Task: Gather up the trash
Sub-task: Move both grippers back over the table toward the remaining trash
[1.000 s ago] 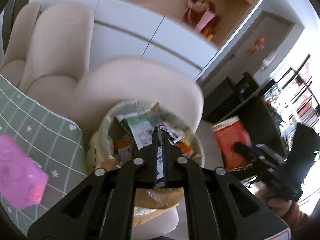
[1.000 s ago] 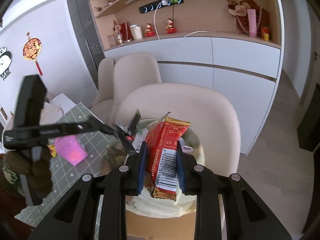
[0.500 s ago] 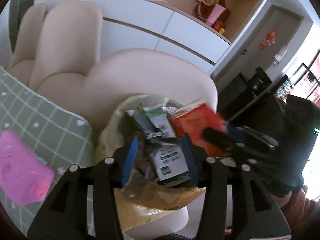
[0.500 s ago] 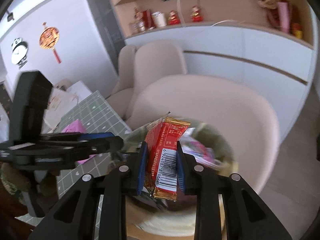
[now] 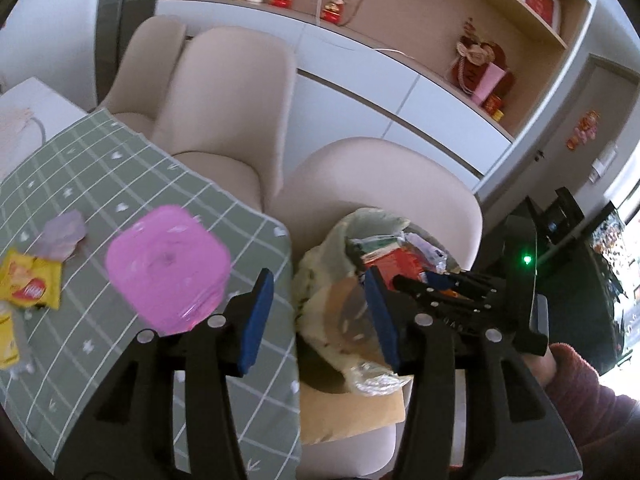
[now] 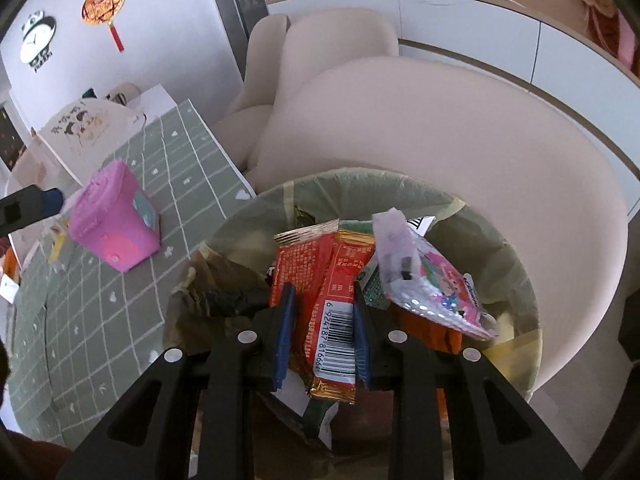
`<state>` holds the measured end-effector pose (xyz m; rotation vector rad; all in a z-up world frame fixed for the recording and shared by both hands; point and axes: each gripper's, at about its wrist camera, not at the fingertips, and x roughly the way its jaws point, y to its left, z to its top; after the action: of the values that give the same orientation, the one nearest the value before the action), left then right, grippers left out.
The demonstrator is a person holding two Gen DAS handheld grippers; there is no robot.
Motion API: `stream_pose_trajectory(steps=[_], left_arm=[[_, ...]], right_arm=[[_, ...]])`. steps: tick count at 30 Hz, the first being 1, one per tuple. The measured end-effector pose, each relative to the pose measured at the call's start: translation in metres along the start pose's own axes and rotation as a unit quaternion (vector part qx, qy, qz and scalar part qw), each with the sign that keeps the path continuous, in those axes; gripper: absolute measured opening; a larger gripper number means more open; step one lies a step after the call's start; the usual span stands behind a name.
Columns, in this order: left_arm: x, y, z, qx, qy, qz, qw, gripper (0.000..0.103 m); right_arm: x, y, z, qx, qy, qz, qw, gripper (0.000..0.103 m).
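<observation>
Table: your green checked tablecloth (image 5: 120, 184) carries, from the left, a yellow snack packet (image 5: 30, 284), a crumpled lilac wrapper (image 5: 64, 234) and a pink plastic tub (image 5: 168, 268).
Left gripper: your left gripper (image 5: 316, 316) has its jaws well apart with nothing between the blue pads, above the table's edge, just left of the bin.
Trash bin: the lined trash bin (image 6: 516, 248) sits on a cream chair (image 6: 440, 128) beside the table, full of wrappers, among them a pink printed packet (image 6: 432, 280).
Right gripper: your right gripper (image 6: 322, 332) is over the bin's mouth, pads closed on a red barcoded snack wrapper (image 6: 332, 316).
Your right sleeve: a dark red cuff (image 5: 580, 384) shows behind that tool.
</observation>
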<state>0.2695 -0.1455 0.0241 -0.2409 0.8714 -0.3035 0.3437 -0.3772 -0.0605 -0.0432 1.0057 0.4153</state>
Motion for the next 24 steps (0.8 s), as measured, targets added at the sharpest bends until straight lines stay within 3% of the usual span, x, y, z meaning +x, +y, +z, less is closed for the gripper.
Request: stream_pose_trajectory(steps=[9, 15, 20, 24], left_arm=[[-0.033, 0.025, -0.026, -0.009, 0.002, 0.031, 0.9995, 0.045], [-0.064, 0.061, -0.044, -0.013, -0.009, 0.048, 0.9987, 0.052], [-0.088, 0.109, -0.063, -0.047, -0.016, 0.067, 0.9965, 0.052], [-0.101, 0.149, -0.080, -0.079, -0.021, 0.085, 0.9930, 0.052]], right_arm=[[0.002, -0.017, -0.013, 0.064, -0.004, 0.013, 0.998, 0.032], [-0.027, -0.007, -0.018, 0.073, -0.048, 0.010, 0.996, 0.046], [-0.059, 0.017, -0.019, 0.068, -0.097, -0.016, 0.993, 0.047], [-0.081, 0.052, -0.016, 0.047, -0.128, -0.002, 0.991, 0.047]])
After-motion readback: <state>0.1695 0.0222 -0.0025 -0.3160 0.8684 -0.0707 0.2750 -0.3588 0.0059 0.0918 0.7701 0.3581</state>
